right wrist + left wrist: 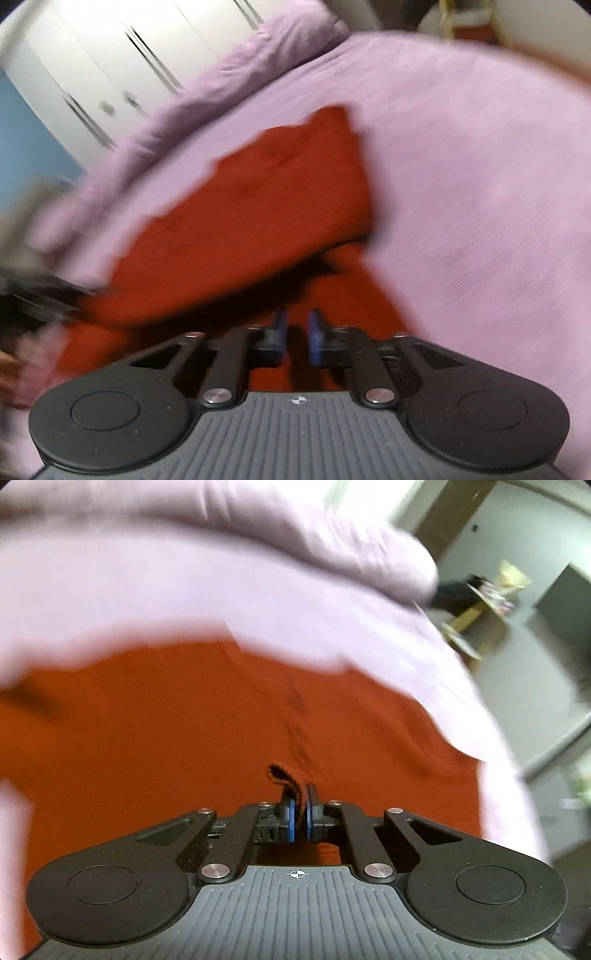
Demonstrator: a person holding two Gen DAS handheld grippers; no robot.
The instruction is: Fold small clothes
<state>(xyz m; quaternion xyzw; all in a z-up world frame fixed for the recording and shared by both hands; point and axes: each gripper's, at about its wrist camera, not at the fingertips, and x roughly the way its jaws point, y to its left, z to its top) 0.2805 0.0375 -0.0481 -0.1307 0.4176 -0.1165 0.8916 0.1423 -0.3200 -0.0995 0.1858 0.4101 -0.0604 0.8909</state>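
On the lilac sheet (147, 602), left claw (300, 808) pinches ribbed rust cloth (147, 731); right claw (297, 334) together.

Lilac bedsheet (480, 166) all over the bed, pillow (288, 40) up top, white wardrobe (122, 62) behind. Off the bed: grey floor (517, 657), cluttered wooden shelf (476, 605).

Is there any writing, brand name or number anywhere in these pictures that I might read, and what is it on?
No readable text in either view.
Left tongs: only a small crosshair mark on the body, no letters.
Right tongs: the same mark.
Orange-red garment: no label or print showing.
Lilac bed sheet: plain.
Clutter beyond the bed: too blurred to read.
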